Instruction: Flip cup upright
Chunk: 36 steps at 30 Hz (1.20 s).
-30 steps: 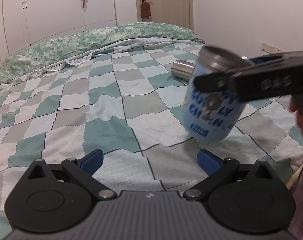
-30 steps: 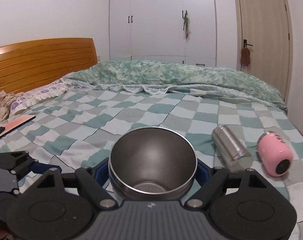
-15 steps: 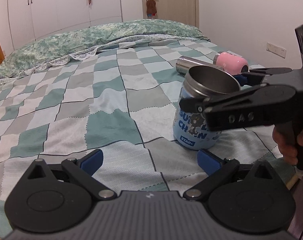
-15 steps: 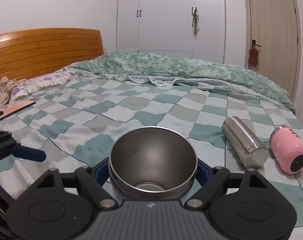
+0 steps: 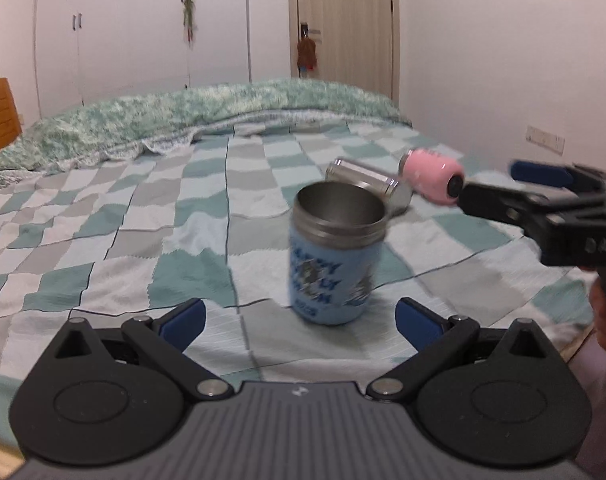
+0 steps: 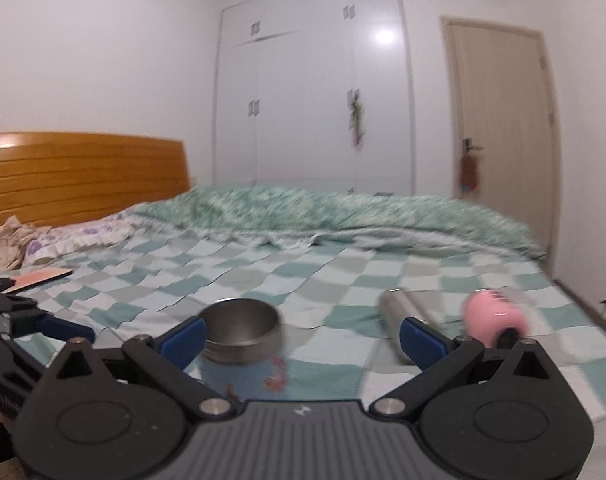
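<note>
One cup (image 5: 335,258) is seen upright on the bed (image 5: 143,248), mouth up; nothing is gripped.
Both left gripper (image 5: 299,316) and right gripper (image 6: 301,338) are held with fingers spread. Cup is judged rigid, light, tippy on soft bedding; steel rim likely slippery, printed sleeve mid-body is preferred.

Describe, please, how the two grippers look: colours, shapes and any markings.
Both are alike: the left gripper and the right gripper have matte black linkage arms on round black pivot discs, silver bolts, a ribbed grey body with a small white logo, and blue pads on the jaws. One side bears white letters "DAS".
</note>
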Available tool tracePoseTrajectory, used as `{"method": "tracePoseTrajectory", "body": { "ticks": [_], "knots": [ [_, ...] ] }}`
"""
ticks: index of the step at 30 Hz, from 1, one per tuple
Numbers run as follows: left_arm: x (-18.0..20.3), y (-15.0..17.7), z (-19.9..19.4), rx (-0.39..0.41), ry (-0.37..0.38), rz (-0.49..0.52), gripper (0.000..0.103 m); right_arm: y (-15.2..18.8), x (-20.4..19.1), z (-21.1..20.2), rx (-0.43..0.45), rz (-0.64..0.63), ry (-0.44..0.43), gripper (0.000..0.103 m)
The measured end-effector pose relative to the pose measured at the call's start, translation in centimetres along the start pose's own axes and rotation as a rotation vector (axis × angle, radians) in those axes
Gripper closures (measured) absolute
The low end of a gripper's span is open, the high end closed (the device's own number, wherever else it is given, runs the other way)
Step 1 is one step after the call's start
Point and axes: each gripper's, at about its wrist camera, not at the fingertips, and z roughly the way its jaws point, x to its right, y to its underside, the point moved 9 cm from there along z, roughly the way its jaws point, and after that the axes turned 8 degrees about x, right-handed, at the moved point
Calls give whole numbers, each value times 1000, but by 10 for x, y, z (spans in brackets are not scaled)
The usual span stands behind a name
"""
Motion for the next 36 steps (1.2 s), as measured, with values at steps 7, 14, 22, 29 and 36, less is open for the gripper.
{"method": "tracePoseTrajectory", "body": {
  "ticks": [7, 14, 22, 29, 36],
  "knots": [
    [34, -6, -34, 123, -27, -45, 0, 0, 36, -67, 67, 6, 87, 0],
    [50, 10, -54, 197, -87, -112, 0, 26, 61, -113, 82, -28, 143, 0],
    [77, 37, -59, 279, -122, -143, 0, 62, 92, -141, 58, 0, 197, 0],
    [98, 63, -59, 306, -145, -119, 0, 84, 100, -158, 65, -22, 214, 0],
    [103, 65, -60, 334, -163, -114, 0, 87, 106, -168, 86, -6, 232, 0]
  ]
}}
